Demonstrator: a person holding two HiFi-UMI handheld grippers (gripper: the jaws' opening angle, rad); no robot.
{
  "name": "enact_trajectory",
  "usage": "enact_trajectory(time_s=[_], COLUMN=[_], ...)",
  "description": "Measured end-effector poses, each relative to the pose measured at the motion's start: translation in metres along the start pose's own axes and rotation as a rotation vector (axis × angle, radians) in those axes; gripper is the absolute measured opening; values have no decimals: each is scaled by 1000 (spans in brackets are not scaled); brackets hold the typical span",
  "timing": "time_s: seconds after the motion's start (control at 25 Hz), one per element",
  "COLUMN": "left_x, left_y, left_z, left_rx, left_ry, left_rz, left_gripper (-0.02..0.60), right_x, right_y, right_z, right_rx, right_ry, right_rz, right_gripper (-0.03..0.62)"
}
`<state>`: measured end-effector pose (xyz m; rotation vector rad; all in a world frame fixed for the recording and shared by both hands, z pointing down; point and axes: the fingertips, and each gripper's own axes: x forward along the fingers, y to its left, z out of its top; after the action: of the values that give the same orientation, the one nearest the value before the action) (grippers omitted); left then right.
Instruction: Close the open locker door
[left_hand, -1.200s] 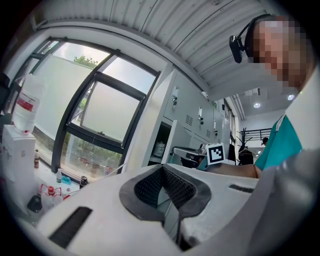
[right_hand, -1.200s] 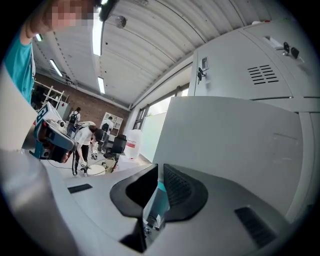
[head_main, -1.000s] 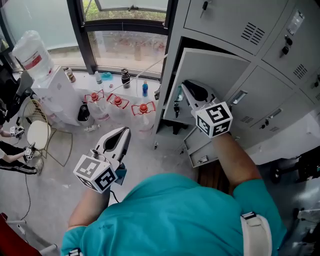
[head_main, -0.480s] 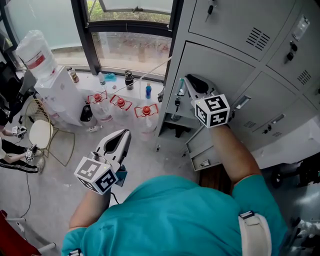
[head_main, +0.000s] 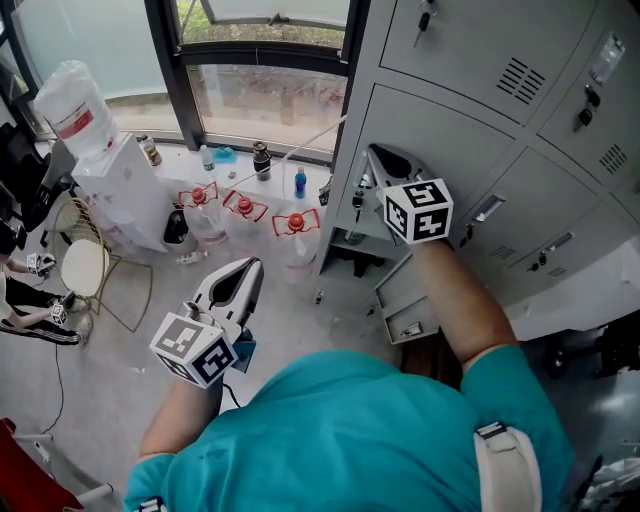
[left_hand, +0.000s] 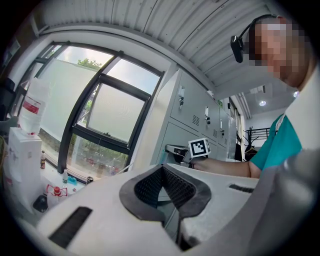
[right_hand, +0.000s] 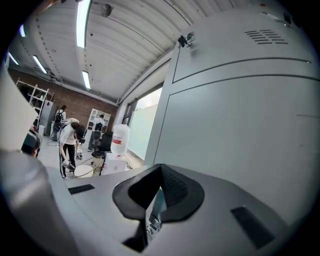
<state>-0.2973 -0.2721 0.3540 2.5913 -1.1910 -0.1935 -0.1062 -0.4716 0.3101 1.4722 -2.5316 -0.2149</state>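
The grey locker door (head_main: 445, 130) stands almost flush with the locker bank, its left edge (head_main: 352, 190) with hanging keys still slightly out. My right gripper (head_main: 374, 153) lies against the door's face near that edge, jaws closing to shut with nothing between them. In the right gripper view the door (right_hand: 235, 115) fills the right side beyond the right gripper (right_hand: 159, 172). My left gripper (head_main: 247, 266) hangs low over the floor, away from the lockers, shut and empty. The left gripper (left_hand: 162, 172) looks toward the lockers (left_hand: 187, 120).
A small lower locker door (head_main: 405, 300) hangs open below the right arm. By the window stand a water dispenser (head_main: 85, 130), red-capped jugs (head_main: 240, 205) and small bottles (head_main: 299, 182). A round chair (head_main: 80, 268) is at left. People (right_hand: 67, 145) stand far off.
The locker door has swung from well ajar to nearly flush under the right gripper, which moved up and inward with it and closed its jaws. The left gripper stayed put.
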Motion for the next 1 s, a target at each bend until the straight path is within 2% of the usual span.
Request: enact_trajectory(time_s=[0.12,0.24,0.4,0.52,0.8,1.0], left_x=[0,3,12,24,59,85], left_y=[1,-1,-4,-6,-34,-56], left_z=[0,1,-2,-8,-37,-58], left_rx=[7,10,17,8,-10,-41], left_ry=[-2,-4,4,12,59,109], left_rz=[2,-8,-37,-64,-216,-263], left_gripper=[3,3,3,3,3,3], right_x=[-3,-24,-83,-131,-202,-225], right_y=[3,15,46,64,68,48], right_z=[-1,-5,-23,-48,-103,-115], right_rx=[15,59,137,199,285,271], right_ry=[-6,-34,-80,-81,-27,-21], right_rz=[30,98,228,280,238,197], right_gripper=[-2,-2,-2,-2,-2,-2])
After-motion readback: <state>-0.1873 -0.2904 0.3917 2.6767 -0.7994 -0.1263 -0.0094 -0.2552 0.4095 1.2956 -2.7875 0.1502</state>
